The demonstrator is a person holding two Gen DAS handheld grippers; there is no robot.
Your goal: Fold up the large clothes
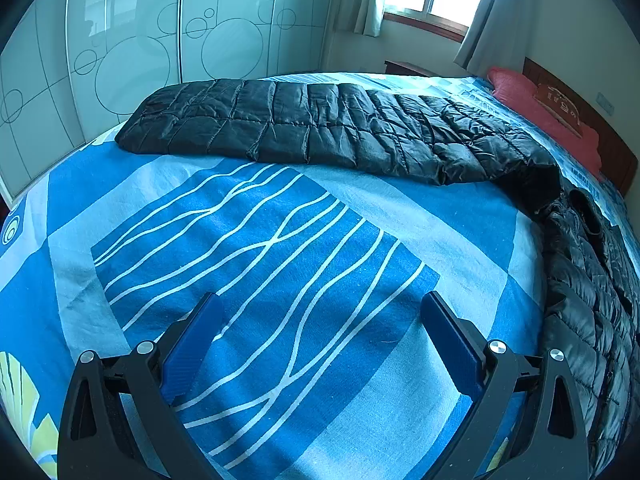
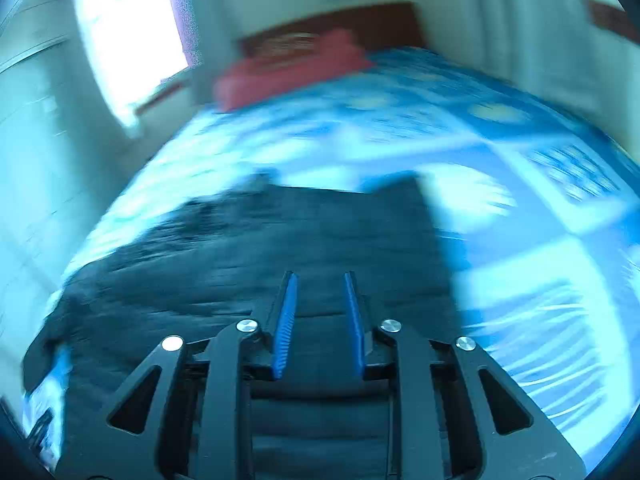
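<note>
Across the far half of the blue patterned bedspread (image 1: 280, 240), in the left wrist view, the black quilted coat (image 1: 320, 128) lies stretched flat, its long axis running from about ten o'clock round to three o'clock, where it bends and continues down the right edge of the picture towards five o'clock. The left gripper (image 1: 320, 308) hangs over bare bedspread with its blue pads wide apart and nothing between them; the coat is well apart from it, off at twelve to three o'clock, so this hand is the farther of the two. In the right wrist view, which is badly blurred, the same coat (image 2: 260, 248) fills the middle and lower left of the picture, directly beneath and ahead of the right gripper (image 2: 320, 280); its far edge sits at twelve o'clock, with the red pillow (image 2: 292, 68) and the headboard beyond. The right gripper's jaws stand nearly closed, a narrow gap showing between the blue pads, and no fabric can be seen pinched in that gap. Both grippers tilt down towards the bed. Judging by position, the right hand is the one placed to take hold of the coat next, while the left would have to travel towards the far strip to help.
</note>
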